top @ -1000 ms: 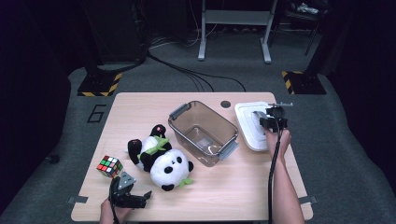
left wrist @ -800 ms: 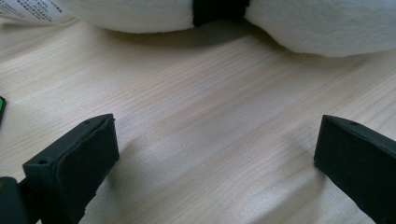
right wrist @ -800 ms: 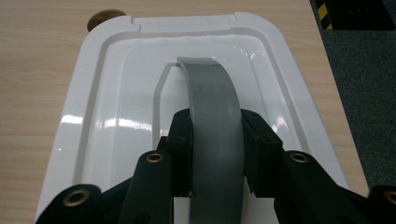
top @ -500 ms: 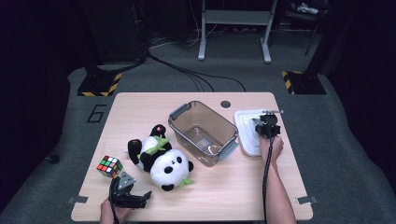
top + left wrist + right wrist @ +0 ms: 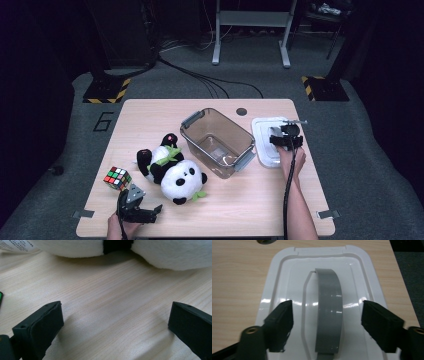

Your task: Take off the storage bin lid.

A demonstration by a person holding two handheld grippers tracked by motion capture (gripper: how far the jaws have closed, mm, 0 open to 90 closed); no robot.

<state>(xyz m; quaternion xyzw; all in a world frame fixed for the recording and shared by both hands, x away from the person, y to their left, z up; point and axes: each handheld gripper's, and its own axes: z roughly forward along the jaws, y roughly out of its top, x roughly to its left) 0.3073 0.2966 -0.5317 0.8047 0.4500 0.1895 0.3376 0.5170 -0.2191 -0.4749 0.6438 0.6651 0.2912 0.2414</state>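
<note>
A white lid (image 5: 263,148) lies flat at the table's right, beside a clear plastic bin (image 5: 199,131). My right gripper (image 5: 281,132) hovers just over the lid. In the right gripper view it (image 5: 328,317) is open, its jaws straddling the lid's (image 5: 284,277) grey handle (image 5: 329,307) without touching it. A panda plush (image 5: 172,170) lies left of the bin. Near the front edge, my left gripper (image 5: 149,213) rests low by the panda. Its jaws stand wide open (image 5: 115,320) over bare wood, with white plush (image 5: 162,252) just beyond them.
A colour cube (image 5: 117,178) sits at the front left of the wooden table (image 5: 150,115). The bin is empty and has grey latches at both ends. A round cable hole (image 5: 242,111) is near the far edge. Beyond the table are floor cables and stand legs.
My right gripper has drawn back toward the near side and come lower over the lid's handle. The left gripper has not moved.
</note>
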